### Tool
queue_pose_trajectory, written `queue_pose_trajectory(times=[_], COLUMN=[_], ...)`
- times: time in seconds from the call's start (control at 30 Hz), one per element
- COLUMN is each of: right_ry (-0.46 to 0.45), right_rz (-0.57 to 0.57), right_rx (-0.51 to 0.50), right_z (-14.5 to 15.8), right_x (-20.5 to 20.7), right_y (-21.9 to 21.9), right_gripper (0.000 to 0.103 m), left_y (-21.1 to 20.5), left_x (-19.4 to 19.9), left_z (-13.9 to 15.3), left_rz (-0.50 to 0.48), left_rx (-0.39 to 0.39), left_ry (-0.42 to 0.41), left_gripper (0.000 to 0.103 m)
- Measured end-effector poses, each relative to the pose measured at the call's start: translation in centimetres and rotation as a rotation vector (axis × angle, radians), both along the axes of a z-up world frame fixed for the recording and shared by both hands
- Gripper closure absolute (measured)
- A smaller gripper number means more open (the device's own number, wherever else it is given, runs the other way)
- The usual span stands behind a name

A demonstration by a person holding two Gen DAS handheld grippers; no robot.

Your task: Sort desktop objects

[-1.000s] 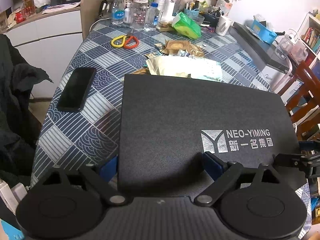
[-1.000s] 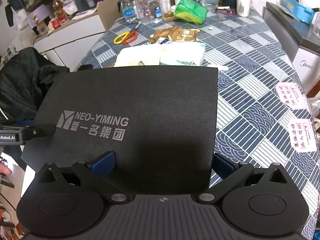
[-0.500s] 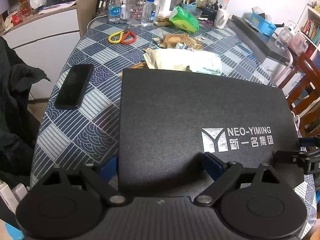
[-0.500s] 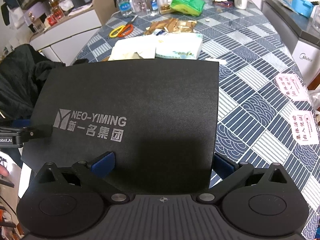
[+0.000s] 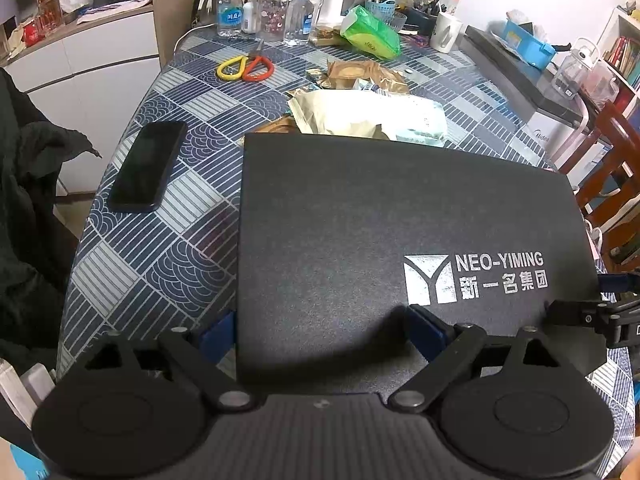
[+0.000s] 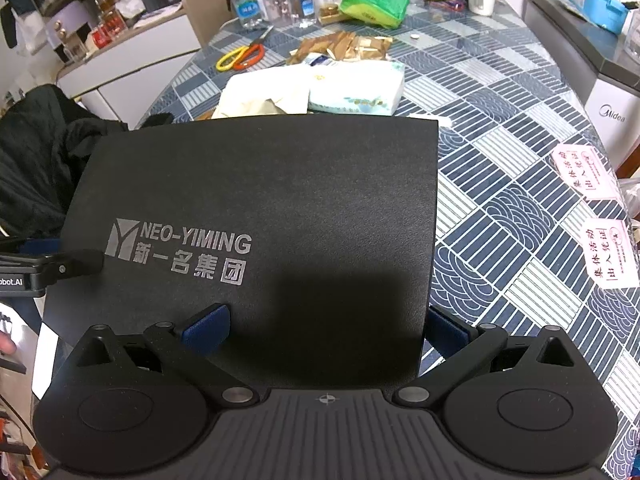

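Squarely gripped, both jaws clamped on black "NEO-YIMING 新一名集团" pad (image 5: 380, 216) (image 6: 280, 184), "Midea" fridge (image 6: 608, 116) beyond

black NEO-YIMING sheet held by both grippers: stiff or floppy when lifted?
Black sheet looks thin; its far edge bows slightly in the right wrist view, so probably semi-flexible and apt to sag. Likely light. Left gripper and right gripper each straddle a near corner.

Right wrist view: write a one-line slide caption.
Both grippers, right and left, hold a black folder over the patterned table, cluttered with scissors and tissues.
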State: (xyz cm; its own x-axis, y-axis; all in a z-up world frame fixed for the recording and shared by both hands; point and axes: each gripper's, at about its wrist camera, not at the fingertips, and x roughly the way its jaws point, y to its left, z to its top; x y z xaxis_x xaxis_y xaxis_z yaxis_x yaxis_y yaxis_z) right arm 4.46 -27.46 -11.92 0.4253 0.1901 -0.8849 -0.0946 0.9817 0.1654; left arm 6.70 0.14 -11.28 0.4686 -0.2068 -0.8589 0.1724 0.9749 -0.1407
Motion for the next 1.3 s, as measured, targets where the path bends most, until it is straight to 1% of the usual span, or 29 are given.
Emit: queue_pose_trajectory(times=[0.6,1.1,1.3], right_ry=[-0.018,-0.034,-0.026], right_rz=[-0.013,-0.038,-0.075], right_rx=[-0.003,-0.001,-0.004], right_z=[-0.2,-0.3,-0.3], right_x=[-0.4,-0.8,-1.1], right_y=[0.1,0.1,0.3], right_gripper=[0.000,0.000,0.000], left_y=[0.0,-0.1,-0.1], left_x=[-0.2,-0.8,-0.9], left_z=[-0.3,-0.3,-0.4], left_rz=[0.008,0.046,0.046], left_rx=[-0.003,0.005,0.006], left_ry=[-0.007,-0.033,-0.038], left_gripper=[0.000,0.000,0.000])
